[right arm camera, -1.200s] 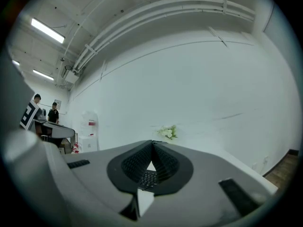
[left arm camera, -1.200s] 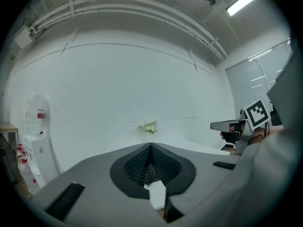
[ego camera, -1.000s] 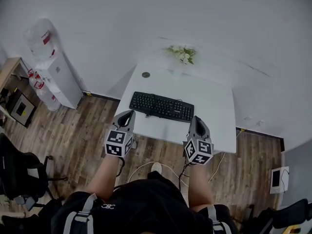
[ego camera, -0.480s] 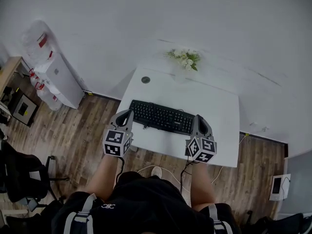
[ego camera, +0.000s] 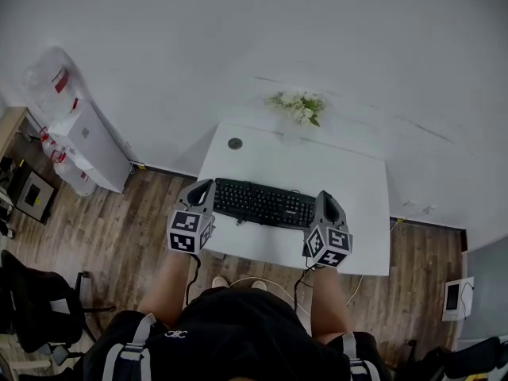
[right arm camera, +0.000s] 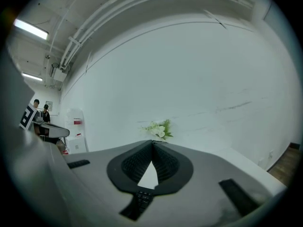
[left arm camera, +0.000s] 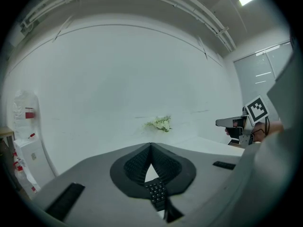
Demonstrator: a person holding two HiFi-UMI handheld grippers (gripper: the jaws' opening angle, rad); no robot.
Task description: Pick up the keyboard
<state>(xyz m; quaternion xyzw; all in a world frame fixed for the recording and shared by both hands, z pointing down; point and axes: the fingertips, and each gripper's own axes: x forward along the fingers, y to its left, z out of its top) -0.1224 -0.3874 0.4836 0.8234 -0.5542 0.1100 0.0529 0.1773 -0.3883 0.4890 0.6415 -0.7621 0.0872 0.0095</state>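
Approach step: black plastic keyboard (ego camera: 262, 203) lies flat near the front edge of the white rectangular table (ego camera: 353, 169), left gripper (ego camera: 208, 184) and right gripper (ego camera: 325, 194) just beside its ends, both clenched, empty; next, probably: open jaws, clamp each end.

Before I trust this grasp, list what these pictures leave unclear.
- Head view: the keyboard ends are covered by the left hand-held gripper and right hand-held gripper, so contact cannot be told.
- Gripper views: each one's closed jaws hide nearly all of the keyboard.
- Head view: the round thing on the table is too small to identify.
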